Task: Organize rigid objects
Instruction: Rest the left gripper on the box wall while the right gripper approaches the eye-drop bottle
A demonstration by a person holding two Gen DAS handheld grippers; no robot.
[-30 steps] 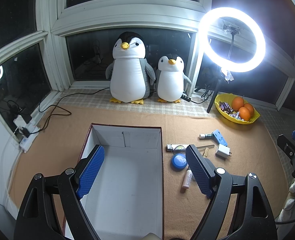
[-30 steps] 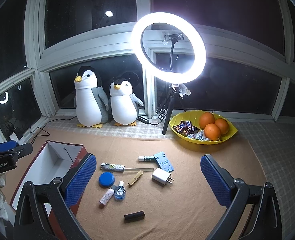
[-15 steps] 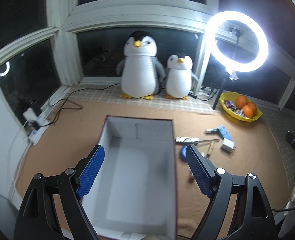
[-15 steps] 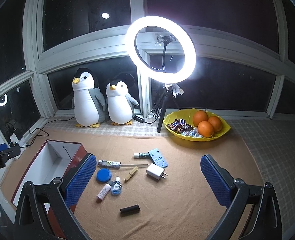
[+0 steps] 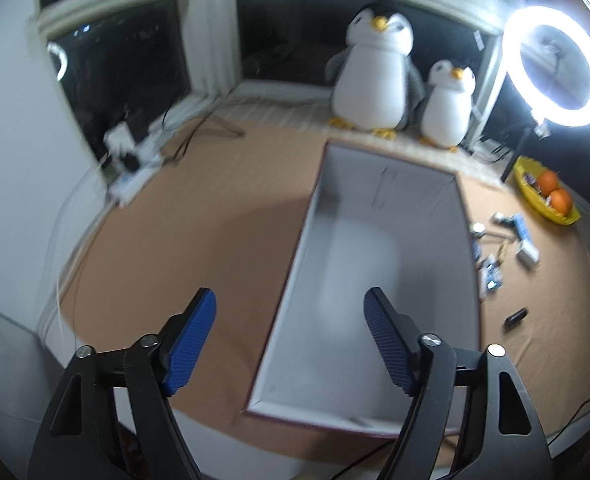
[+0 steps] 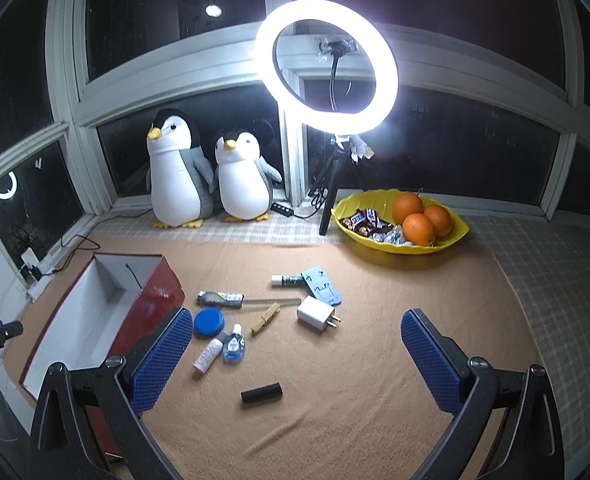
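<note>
Blue-padded left gripper (image 5: 290,340), narrowing yet empty, has swung left of the seemingly empty box (image 5: 387,264); right gripper (image 6: 297,354) spread

A home bay-window nook: plush penguins (image 6: 179,176) and fruit bowl (image 6: 401,232) (ring light (image 6: 327,68) beside).

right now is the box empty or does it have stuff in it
Empty: the box shows only bare white floor inside, and the small items lie outside on the cloth.
</note>
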